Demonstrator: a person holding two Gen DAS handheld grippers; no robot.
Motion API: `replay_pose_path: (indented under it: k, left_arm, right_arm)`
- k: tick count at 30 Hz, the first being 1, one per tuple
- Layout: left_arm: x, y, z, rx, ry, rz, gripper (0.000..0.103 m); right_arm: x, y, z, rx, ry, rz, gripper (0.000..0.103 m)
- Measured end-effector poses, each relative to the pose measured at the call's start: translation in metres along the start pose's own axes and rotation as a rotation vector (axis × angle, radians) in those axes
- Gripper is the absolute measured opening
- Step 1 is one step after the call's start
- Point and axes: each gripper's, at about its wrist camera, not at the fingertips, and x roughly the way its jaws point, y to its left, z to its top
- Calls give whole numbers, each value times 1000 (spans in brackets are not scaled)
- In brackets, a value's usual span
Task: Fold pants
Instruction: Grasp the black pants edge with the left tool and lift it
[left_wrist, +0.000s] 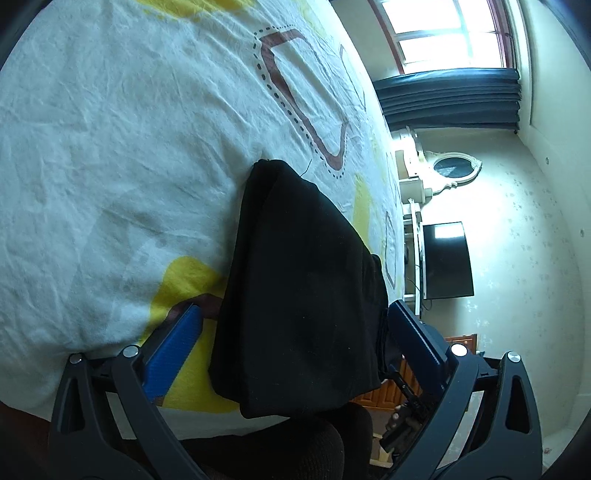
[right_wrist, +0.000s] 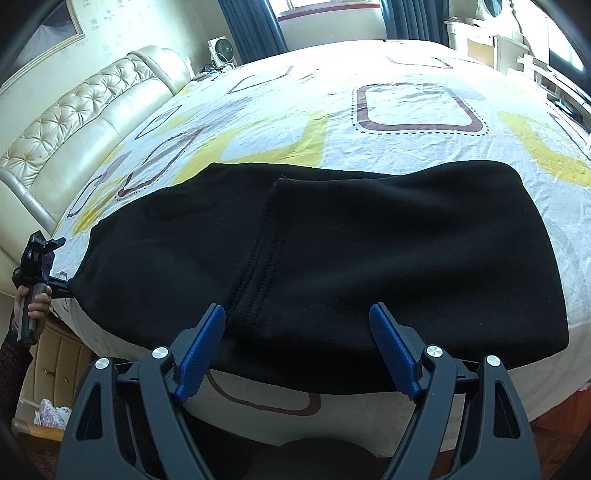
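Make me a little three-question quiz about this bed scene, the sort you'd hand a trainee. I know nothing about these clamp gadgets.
1. True or false: the black pants lie on a patterned bedsheet.
2. The right gripper is: A) shut on the cloth, B) open, over the near edge of the pants, C) out of view.
3. Fill in: in the right wrist view, the left gripper sits at the pants' ____ end, near the padded headboard.

Key
1. True.
2. B. Its blue fingers stand wide apart.
3. Left. Its own camera shows its fingers spread either side of the cloth's end.
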Motion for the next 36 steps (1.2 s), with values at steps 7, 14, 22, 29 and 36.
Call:
replay_pose_path:
  k: [7, 14, 22, 29, 36]
  left_arm:
    - [28, -33, -5, 181, 67, 225, 100]
    - [61, -60, -17, 308, 89, 276, 100]
    - [43, -42, -12, 255, 69, 326, 39]
    - [42, -71, -22, 292, 25, 313, 17]
    - [31, -148, -39, 378, -11, 170, 15]
  right_arm:
    - [3, -1, 1, 26, 1, 24, 81]
    - [2, -3, 1, 53, 1, 48, 82]
    - [3, -6, 2, 82, 7, 77, 82]
    - [0, -8, 3, 95, -6, 76, 82]
    - [-12, -17, 9, 138, -44, 78, 82]
